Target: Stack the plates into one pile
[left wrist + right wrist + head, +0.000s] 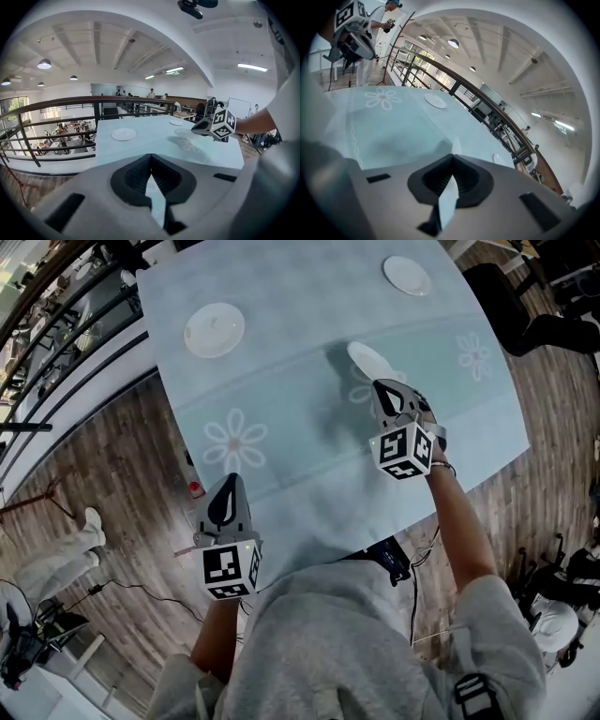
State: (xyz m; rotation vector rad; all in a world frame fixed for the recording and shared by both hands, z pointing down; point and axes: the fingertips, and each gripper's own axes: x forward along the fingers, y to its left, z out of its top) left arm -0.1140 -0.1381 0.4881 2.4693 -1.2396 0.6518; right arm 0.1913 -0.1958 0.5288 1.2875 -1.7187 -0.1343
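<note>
Three white plates show on the pale blue tablecloth (281,381). One plate (214,330) lies at the far left, also seen as the plate (123,134) and the plate (436,101). A second plate (407,276) lies at the far right corner. The third plate (368,360) is tilted above the cloth, casting a shadow, with my right gripper (386,385) shut on its near rim; its edge runs between the jaws of the right gripper (451,159). My left gripper (228,482) hovers off the table's near left edge, shut and empty, as the left gripper (151,165) view confirms.
A dark metal railing (56,324) runs along the table's left side over a drop. Wood floor (122,474) surrounds the table. A person's legs (56,559) stand at lower left. A black chair (525,315) sits at the far right.
</note>
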